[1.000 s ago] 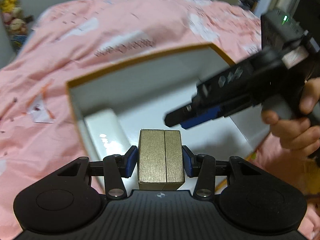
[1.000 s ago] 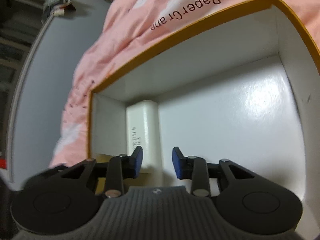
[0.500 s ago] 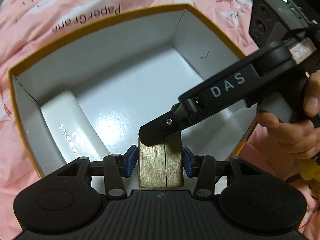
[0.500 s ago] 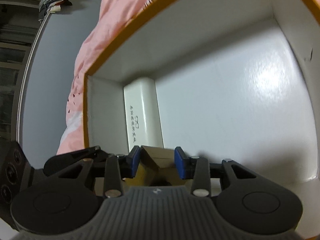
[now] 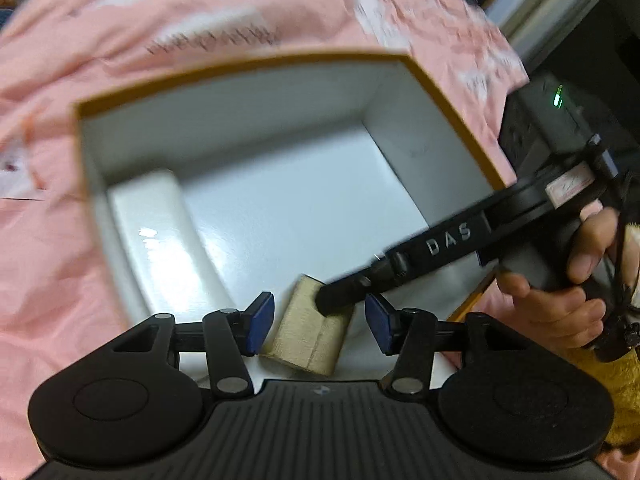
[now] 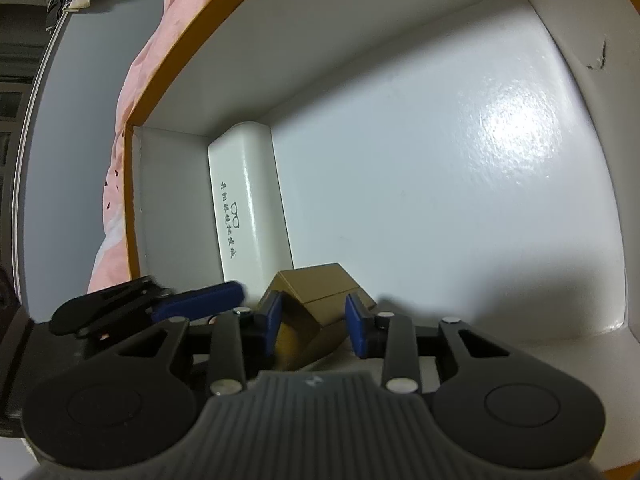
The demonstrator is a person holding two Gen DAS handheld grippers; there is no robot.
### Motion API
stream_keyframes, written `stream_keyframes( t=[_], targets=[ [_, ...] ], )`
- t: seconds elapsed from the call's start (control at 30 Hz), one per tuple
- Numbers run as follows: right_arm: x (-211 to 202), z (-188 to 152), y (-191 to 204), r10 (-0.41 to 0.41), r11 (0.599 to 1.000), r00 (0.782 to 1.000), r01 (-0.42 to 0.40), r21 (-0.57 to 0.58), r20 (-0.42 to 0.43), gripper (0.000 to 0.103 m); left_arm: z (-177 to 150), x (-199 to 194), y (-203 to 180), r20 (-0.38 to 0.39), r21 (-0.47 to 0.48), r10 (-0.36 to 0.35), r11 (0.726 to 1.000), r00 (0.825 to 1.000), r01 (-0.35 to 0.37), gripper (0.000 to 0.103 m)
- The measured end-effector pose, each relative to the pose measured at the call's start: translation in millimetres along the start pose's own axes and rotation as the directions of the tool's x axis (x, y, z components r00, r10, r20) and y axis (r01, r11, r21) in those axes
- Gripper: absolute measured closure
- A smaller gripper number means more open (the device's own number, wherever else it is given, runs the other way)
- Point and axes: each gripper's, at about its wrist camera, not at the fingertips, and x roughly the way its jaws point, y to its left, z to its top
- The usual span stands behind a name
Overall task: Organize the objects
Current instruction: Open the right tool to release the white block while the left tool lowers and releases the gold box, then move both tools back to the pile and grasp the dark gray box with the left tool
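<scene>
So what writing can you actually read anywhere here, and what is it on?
"DAS": raised letters on the arm of the right tongs.
White case in the box: a glasses symbol amid a line of print too small to read.
Pink bedsheet: dark lettering, too blurred to read.

An open orange-rimmed white cardboard box [image 5: 452,120] sat on a pink printed bedsheet [image 5: 240,8]. Inside, a white glossy glasses case [image 5: 160,236] lay along the nine-o'clock wall. A small gold rectangular box [image 5: 308,328] stood at six o'clock, just beside it.

Right gripper [image 6: 314,326] blue pads on both sides of tilted gold box [image 6: 316,300], jaws just closing in. White glasses case [image 6: 248,200] lies against white bin [image 6: 400,160] left wall.
</scene>
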Motion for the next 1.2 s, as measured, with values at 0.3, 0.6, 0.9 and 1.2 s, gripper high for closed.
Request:
stream_keyframes(
  t=[0.3,0.6,0.9,1.2],
  targets=[
    [1.4,-12.0,15.7,-0.014,0.997,0.999,0.010,-0.081,-0.041,0.081,-15.3,-42.4,19.6,0.215,-0.266,0.206,0.953,0.954,-0.146,0.045],
    [15.4,-9.8,33.0,-0.019,0.987,0.995,0.002,-0.162,-0.102,0.088,-30.7,-53.0,31.2,0.284,-0.370,0.192,0.926,0.939,-0.078,0.046],
    [30.7,-21.9,46.8,-0.005,0.978,0.994,-0.017,-0.209,-0.105,0.090,-36.1,-49.7,26.7,0.289,-0.349,0.199,0.933,0.936,-0.091,0.046],
    [8.0,-36.9,61.7,-0.037,0.956,0.999,0.037,-0.292,0.006,0.085,-45.7,-61.0,9.4,0.323,-0.328,0.220,0.938,0.920,-0.109,0.046]
  ],
)
